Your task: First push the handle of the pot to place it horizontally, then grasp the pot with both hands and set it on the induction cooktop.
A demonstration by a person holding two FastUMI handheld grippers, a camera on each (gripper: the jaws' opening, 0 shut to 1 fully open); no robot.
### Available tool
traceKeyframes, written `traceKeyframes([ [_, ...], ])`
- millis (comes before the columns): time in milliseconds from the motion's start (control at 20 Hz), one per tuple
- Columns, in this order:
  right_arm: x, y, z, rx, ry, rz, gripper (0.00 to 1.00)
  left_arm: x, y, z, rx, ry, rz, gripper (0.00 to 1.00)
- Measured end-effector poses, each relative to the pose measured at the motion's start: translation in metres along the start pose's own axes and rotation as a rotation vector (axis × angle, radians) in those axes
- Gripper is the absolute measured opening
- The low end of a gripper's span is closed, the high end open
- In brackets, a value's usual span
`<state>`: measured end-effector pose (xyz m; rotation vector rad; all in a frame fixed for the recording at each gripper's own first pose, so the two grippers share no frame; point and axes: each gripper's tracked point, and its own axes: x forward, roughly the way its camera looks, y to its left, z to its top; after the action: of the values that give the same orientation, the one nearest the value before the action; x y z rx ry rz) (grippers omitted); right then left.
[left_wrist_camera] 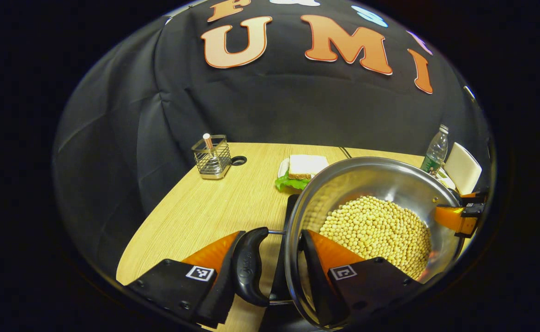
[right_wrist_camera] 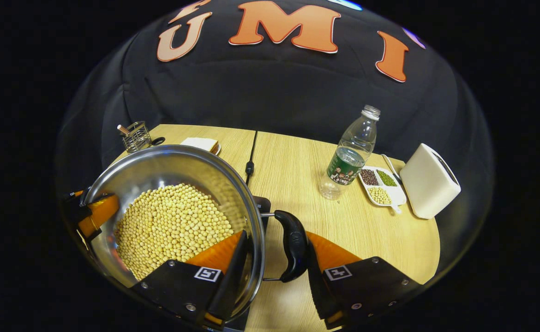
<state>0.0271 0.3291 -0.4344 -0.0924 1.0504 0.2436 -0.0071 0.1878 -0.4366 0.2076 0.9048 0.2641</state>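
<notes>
Pot [left_wrist_camera: 367, 203] full of beans [right_wrist_camera: 173, 226], heavy, slick steel. Left claw [left_wrist_camera: 270, 272] and right claw [right_wrist_camera: 272, 267] each straddle rim and side handle; grip tightness unclear.

Sandwich [left_wrist_camera: 304, 169], bottle [right_wrist_camera: 352, 154], toaster [right_wrist_camera: 429, 180], rack [left_wrist_camera: 212, 158]

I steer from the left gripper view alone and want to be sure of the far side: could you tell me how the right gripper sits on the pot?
Observer: The right gripper straddles the pot at its rim and side handle: one finger inside over the soybeans, the other outside the handle.
Operator: Thanks. What lies beyond that handle?
Observer: A sectioned dish of three kinds of beans, between a water bottle and a white appliance.
Operator: Any cable near the pot?
Observer: A black cable runs in from the back to the cooktop under the pot.
</notes>
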Motion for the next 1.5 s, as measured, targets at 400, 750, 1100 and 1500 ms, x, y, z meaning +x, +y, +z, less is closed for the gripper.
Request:
traceKeyframes([
  [400, -0.021, -0.003, 0.029, -0.005, -0.119, 0.038, 0.79, -0.006, 0.005, 0.0, 0.052, -0.015, 0.05, 0.88],
  [750, -0.101, -0.053, 0.081, 0.018, -0.393, 0.009, 0.82, -0.068, -0.003, 0.088, 0.138, -0.251, 0.095, 0.93],
  [1100, -0.211, -0.119, 0.119, 0.039, -0.665, -0.029, 0.85, -0.173, -0.036, 0.179, 0.039, -0.538, 0.024, 0.89],
  [1500, -0.332, -0.179, 0.126, 0.014, -0.864, -0.05, 0.94, -0.319, -0.041, 0.246, -0.012, -0.786, -0.056, 1.0],
])
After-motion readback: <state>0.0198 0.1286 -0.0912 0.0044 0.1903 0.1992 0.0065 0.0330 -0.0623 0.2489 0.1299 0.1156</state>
